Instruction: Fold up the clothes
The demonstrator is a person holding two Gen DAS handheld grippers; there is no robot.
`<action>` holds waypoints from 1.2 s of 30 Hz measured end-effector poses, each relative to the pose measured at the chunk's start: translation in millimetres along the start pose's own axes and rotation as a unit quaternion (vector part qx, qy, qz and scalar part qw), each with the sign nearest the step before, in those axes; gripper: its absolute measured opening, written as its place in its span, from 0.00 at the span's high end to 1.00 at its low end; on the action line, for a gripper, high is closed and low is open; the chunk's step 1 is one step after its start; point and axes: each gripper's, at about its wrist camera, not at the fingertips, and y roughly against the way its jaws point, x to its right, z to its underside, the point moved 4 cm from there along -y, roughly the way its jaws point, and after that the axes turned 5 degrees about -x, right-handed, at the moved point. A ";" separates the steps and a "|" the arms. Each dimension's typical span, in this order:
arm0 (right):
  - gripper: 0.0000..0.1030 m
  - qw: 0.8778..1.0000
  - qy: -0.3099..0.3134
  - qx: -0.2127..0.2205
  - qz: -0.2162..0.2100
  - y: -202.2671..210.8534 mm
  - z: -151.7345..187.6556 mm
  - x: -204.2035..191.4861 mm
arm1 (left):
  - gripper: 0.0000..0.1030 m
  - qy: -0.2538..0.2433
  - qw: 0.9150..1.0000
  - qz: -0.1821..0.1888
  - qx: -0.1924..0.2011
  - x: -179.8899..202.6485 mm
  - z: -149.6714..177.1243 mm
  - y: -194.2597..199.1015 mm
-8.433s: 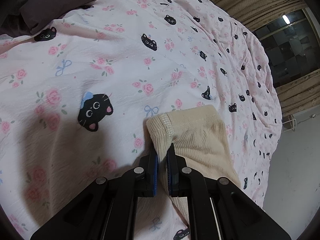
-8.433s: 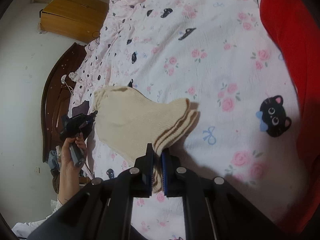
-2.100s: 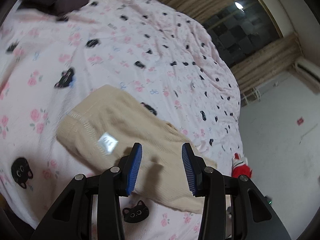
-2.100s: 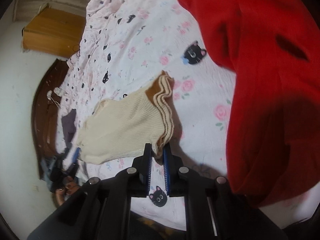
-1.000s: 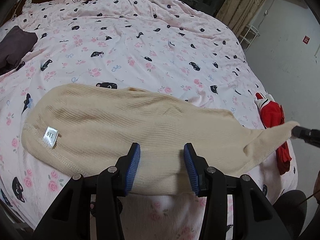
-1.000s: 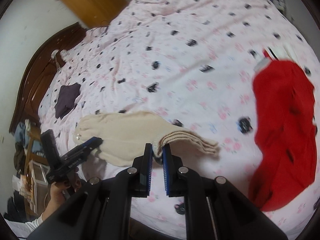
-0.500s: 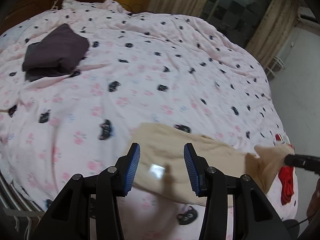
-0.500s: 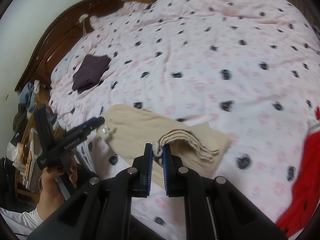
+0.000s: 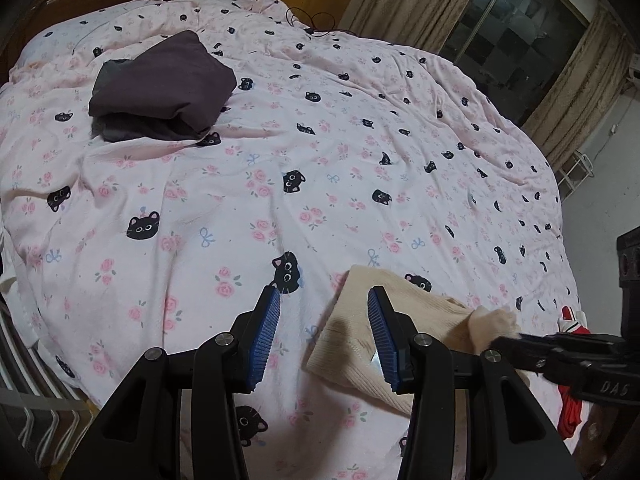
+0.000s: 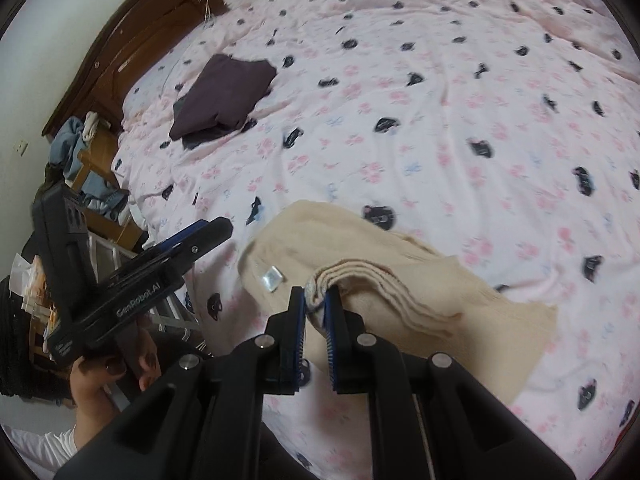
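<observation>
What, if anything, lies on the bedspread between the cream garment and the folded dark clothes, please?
Nothing visible does: only bare cat-print bedspread lies between the cream garment, pinched by the right gripper, and the folded dark clothes.

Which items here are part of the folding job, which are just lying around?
In the job:
- cream knit garment
- right gripper, shut on its cuffs
- left gripper, open, empty

Lying about:
- folded dark garment
- red garment
- cat-print bedspread
- clothes pile on bedside stand
</observation>
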 end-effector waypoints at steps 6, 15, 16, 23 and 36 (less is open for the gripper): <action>0.90 0.999 0.009 -0.045 0.002 -49.2 3.3 -11.6 | 0.60 0.013 1.000 -0.005 -0.003 -5.1 -0.2 -1.5; 0.89 0.998 0.016 -0.065 0.012 -76.6 7.1 -15.1 | 0.60 0.023 1.000 -0.015 -0.004 -9.0 -0.3 -4.5; 0.89 0.998 0.018 -0.065 0.012 -75.6 6.7 -16.0 | 0.60 0.024 1.000 -0.016 -0.005 -9.3 -0.3 -4.8; 0.70 0.998 0.028 -0.056 -0.017 -58.7 4.4 -26.0 | 0.60 0.038 0.999 -0.027 -0.004 -15.8 -1.2 -4.4; 0.67 1.000 -0.024 0.004 -0.019 13.5 -6.2 22.2 | 0.60 0.047 0.999 -0.020 -0.005 -17.5 -0.9 -4.8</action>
